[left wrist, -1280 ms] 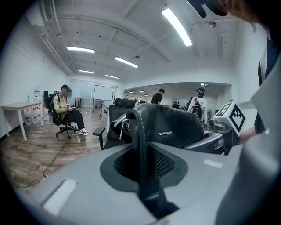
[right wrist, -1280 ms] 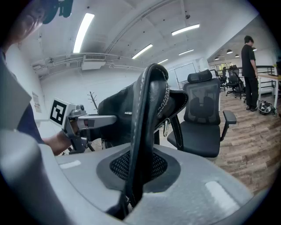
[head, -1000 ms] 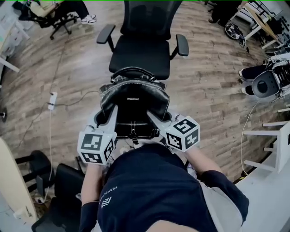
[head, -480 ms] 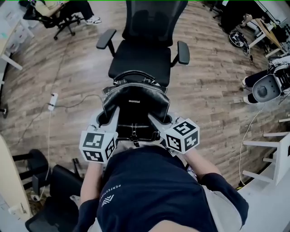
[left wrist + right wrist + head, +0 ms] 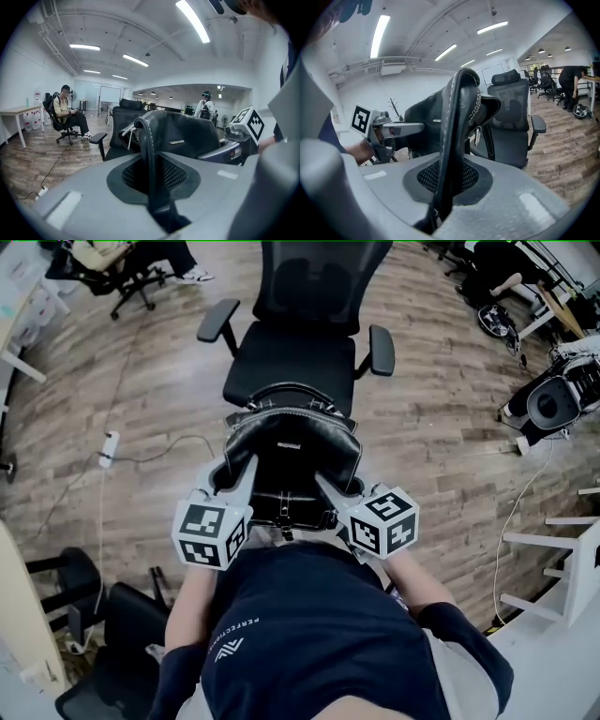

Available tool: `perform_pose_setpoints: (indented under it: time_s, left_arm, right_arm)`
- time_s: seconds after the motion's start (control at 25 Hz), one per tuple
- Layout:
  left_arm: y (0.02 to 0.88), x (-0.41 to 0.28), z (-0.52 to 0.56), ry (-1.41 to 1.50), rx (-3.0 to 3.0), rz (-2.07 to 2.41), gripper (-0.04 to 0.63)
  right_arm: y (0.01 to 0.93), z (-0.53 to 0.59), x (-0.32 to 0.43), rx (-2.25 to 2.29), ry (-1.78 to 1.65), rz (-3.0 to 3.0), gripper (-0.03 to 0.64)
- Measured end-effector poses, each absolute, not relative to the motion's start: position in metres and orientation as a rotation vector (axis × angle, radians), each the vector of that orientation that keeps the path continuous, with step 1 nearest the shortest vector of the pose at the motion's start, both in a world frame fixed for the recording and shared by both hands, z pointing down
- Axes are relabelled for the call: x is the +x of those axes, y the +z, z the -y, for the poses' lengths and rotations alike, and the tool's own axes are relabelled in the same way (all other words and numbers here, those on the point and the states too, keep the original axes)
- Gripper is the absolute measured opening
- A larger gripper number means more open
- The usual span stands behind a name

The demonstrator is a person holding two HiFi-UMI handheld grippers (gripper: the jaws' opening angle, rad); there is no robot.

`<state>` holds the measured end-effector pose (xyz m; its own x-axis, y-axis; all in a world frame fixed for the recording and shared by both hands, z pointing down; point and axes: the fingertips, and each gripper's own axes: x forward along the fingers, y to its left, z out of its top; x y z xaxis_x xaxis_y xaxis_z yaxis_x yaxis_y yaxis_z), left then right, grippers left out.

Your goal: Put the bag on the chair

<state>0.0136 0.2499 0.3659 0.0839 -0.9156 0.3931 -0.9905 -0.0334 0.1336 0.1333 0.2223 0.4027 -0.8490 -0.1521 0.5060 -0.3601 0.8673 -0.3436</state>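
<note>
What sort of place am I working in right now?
Most likely an open-plan office or lab: a mesh-backed office chair stands on wood-plank flooring, there is a desk off to the side, and long ceiling strip lights run overhead.

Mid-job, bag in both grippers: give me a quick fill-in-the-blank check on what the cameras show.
1. The left gripper and the right gripper are each shut on the ____.
2. The bag is ____ in colour.
3. The chair ahead has ____ armrests.

Missing words: bag; black; two
</note>
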Motion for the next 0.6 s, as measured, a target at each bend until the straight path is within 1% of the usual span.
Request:
perform_pose_setpoints:
  time_s: [0.28, 0.6]
  left_arm:
    - [0.379, -0.021, -0.215, 0.273, 2.020, 1.822, 0.080]
    - [0.389, -0.063, -0.157, 0.276, 2.062, 1.735, 0.080]
  right_arm:
    - [0.413, -0.193, 0.101, 0.436, 0.573, 2.535, 0.028]
    - [0.422, -0.142, 0.060, 0.517, 0.621, 2.500, 0.028]
